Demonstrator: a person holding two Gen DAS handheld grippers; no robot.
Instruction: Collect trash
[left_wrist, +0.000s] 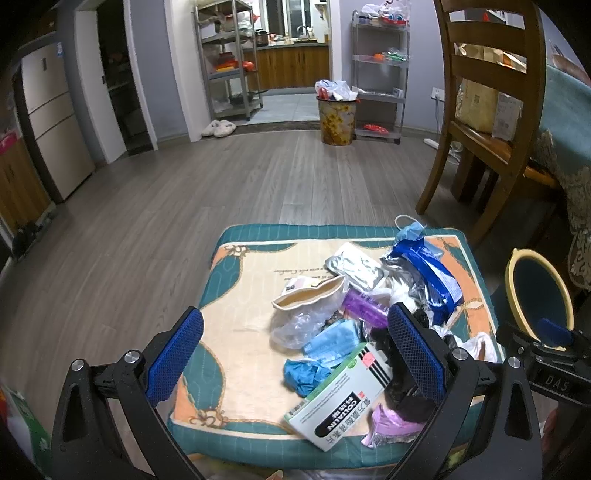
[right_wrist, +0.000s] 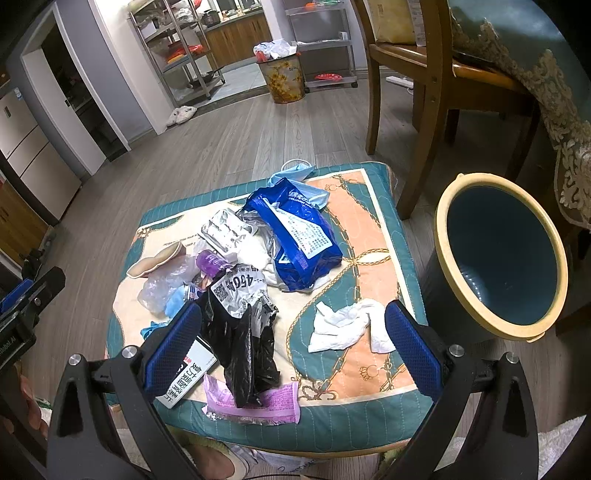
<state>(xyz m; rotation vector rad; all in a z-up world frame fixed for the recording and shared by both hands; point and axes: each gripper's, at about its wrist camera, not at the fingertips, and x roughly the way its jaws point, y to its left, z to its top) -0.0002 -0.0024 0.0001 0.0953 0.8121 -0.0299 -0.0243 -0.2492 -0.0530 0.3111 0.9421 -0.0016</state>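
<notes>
A pile of trash lies on a patterned cushion (left_wrist: 240, 347) (right_wrist: 369, 229) on the floor: a white and green medicine box (left_wrist: 336, 398), a blue face mask (left_wrist: 332, 341), a blue wipes pack (right_wrist: 295, 236), a black plastic bag (right_wrist: 247, 350), a purple wrapper (right_wrist: 258, 404), a crumpled white tissue (right_wrist: 343, 325) and a foil blister sheet (right_wrist: 227, 230). A dark bin with a yellow rim (right_wrist: 502, 254) (left_wrist: 535, 291) stands right of the cushion. My left gripper (left_wrist: 295, 354) is open above the near side of the pile. My right gripper (right_wrist: 293, 347) is open above the black bag and tissue.
A wooden chair (left_wrist: 491, 110) and a table with a teal cloth (right_wrist: 535, 74) stand at the right. A full flowered bin (left_wrist: 338, 118) and metal shelves (left_wrist: 229, 59) stand at the back. A fridge (left_wrist: 51, 122) is at the left. Wood floor surrounds the cushion.
</notes>
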